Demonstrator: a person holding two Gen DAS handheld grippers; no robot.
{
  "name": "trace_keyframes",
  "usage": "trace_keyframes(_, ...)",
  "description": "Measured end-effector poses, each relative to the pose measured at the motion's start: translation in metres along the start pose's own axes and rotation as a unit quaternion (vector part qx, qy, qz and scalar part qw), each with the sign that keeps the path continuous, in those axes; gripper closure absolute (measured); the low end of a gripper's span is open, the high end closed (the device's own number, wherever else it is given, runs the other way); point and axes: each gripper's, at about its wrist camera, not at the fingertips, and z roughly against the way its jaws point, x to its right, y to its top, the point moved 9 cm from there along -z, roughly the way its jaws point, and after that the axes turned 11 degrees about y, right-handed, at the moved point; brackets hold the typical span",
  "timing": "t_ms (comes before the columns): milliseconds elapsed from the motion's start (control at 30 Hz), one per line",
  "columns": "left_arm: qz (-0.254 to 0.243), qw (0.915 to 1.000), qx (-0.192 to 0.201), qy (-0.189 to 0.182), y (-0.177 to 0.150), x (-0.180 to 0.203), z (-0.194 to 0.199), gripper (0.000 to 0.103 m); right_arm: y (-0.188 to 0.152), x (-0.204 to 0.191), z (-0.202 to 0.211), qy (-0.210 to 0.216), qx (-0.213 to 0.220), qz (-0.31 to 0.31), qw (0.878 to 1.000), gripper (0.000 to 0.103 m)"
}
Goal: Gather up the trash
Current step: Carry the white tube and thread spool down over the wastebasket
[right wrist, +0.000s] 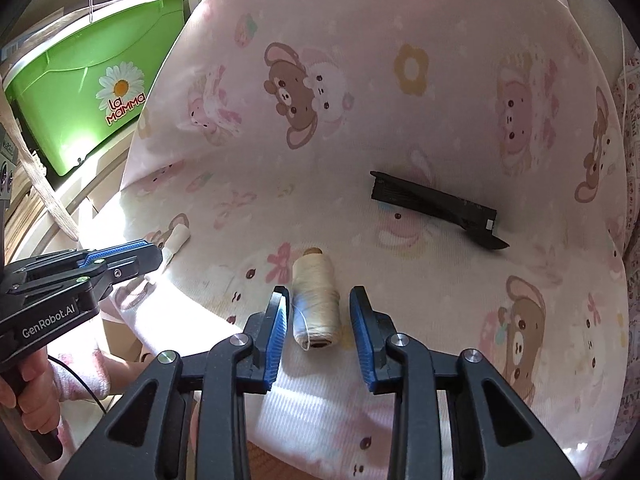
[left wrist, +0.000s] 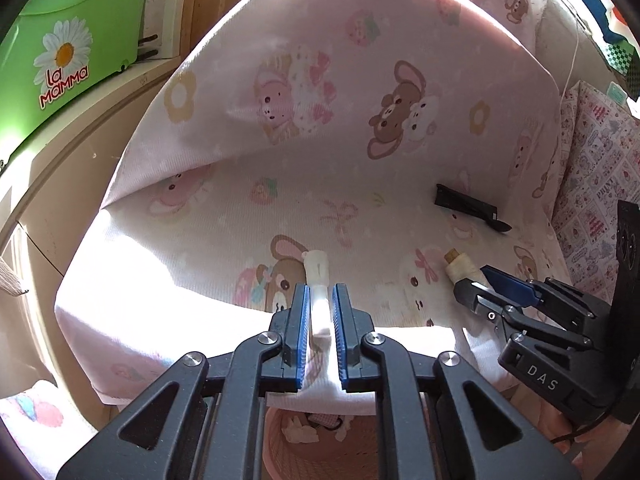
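- Left hand-held gripper (left wrist: 321,300): jaws nearly closed on the white tube (left wrist: 318,280), which lies on the chair seat (left wrist: 200,240).
- Right hand-held gripper (right wrist: 319,300): jaws apart (pads not touching), straddling the thread spool (right wrist: 316,304) lying near the seat's front edge.

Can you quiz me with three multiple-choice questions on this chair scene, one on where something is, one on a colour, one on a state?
1. Where does the spool of thread lie?
A. between the right tongs' fingers
B. inside the green bin
C. on top of the black plastic piece

2. What colour is the bin with the daisy?
A. pink
B. green
C. blue

3. How are the left tongs?
A. wide open over nothing
B. closed on the small white tube
C. holding the spool

Answers: 1 A, the spool sits in the gap, pads clear of it. 2 B, its wall is bright green. 3 B, both pads squeeze the tube.
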Motion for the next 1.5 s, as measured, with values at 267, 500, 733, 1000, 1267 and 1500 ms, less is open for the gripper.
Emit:
trace_keyframes(267, -0.027, 0.9996, 0.004, 0.011, 0.006, 0.004, -0.009, 0.077, 0.006, 0.004, -0.001, -0.021, 0.026, 0.005, 0.999, 0.069)
trace_keyframes(500, -0.070, 0.9964, 0.017, 0.044, 0.006, 0.015, -0.016, 0.075, 0.004, 0.003, -0.006, -0.030, 0.026, 0.012, 0.999, 0.078)
trace_keyframes(733, -0.111, 0.9893, 0.039, 0.085, 0.005, 0.023, -0.013, 0.091, 0.003, 0.007, 0.005, -0.041, 0.035, 0.005, 0.999, 0.078)
trace_keyframes(1000, -0.064, 0.9964, 0.051, 0.024, 0.013, 0.016, 0.017, 0.091, 0.007, 0.014, 0.035, -0.014, 0.056, -0.040, 0.998, 0.078)
trace_keyframes(1267, -0.047, 0.9933, 0.091, 0.053, 0.016, -0.007, 0.050, 0.091, 0.006, 0.010, 0.064, 0.034, 0.070, -0.082, 0.994, 0.078)
trace_keyframes(1500, -0.048, 0.9930, 0.097, 0.047, 0.010, -0.012, 0.068, 0.091, 0.002, -0.014, 0.086, 0.036, 0.083, -0.051, 0.995, 0.078)
